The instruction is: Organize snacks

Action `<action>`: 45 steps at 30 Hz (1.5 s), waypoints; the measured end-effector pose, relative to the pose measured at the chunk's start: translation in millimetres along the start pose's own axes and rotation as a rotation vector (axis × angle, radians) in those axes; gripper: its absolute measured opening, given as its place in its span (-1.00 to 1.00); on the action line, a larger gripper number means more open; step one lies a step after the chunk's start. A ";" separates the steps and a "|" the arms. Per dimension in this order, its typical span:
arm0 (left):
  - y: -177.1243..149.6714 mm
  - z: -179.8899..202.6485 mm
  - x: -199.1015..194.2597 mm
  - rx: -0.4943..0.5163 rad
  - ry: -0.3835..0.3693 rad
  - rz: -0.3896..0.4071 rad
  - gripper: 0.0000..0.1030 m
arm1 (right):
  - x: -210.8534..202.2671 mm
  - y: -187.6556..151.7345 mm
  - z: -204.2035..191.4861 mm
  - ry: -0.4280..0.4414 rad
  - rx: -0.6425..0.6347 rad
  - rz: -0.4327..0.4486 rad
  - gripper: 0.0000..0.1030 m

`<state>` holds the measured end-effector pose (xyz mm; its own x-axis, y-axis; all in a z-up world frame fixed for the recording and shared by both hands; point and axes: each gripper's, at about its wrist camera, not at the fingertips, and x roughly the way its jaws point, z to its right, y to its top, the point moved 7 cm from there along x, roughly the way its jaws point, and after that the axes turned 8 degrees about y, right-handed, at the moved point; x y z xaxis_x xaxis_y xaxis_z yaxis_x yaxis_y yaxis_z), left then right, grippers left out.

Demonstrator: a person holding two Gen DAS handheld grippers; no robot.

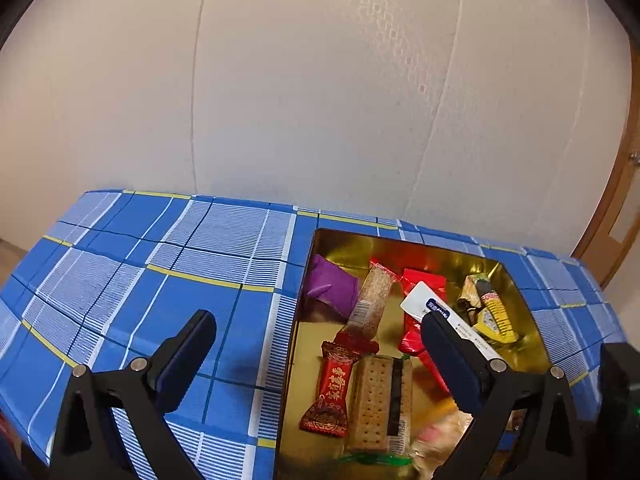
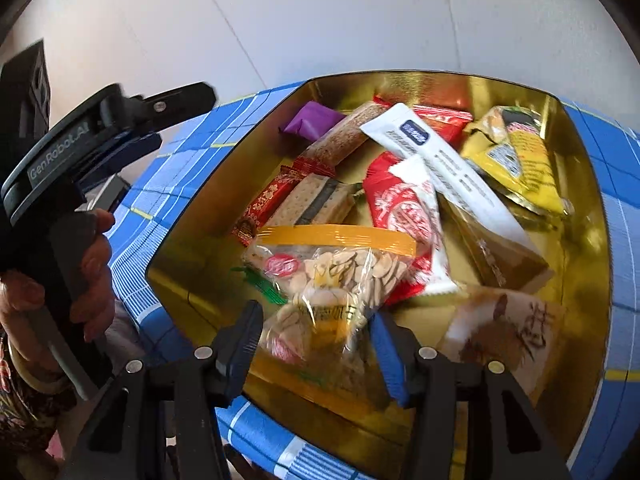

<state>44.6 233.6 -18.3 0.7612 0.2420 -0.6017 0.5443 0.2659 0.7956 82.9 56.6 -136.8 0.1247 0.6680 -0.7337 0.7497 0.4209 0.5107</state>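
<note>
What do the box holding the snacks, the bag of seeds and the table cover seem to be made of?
Box: probably tin, gold and glossy; its walls mirror the packets.
Bag of seeds: clear thin plastic; seeds show through, creases glint.
Table cover: likely woven cloth, matt blue check; it drapes over the edge.

A pale textured wall [image 1: 320,100] backs the blue plaid tablecloth [image 1: 160,280]; a wooden door frame [image 1: 616,200] stands right.

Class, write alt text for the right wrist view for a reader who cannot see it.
The right gripper holds a clear bag of seeds between its fingers over a gold tin packed with wrapped snacks. The tin sits on a blue plaid tablecloth; the left gripper is at the left.
</note>
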 end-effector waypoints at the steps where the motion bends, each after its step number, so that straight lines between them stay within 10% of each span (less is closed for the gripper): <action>1: -0.8 -1.8 -2.5 -0.003 0.003 0.006 0.99 | -1.0 0.5 -1.4 0.017 0.004 0.007 0.08; 14: -28.1 -9.6 -16.2 0.035 0.109 0.001 0.99 | -13.0 12.3 -8.4 0.028 -0.030 0.092 0.09; 45: -104.4 -11.1 -80.5 0.097 0.163 -0.002 0.99 | -85.1 -47.0 -25.4 -0.431 -0.067 0.406 0.24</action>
<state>-77.4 196.7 -53.7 0.6972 0.3915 -0.6005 0.5831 0.1776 0.7928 20.6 -4.5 -87.0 0.6556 0.4803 -0.5827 0.5460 0.2316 0.8052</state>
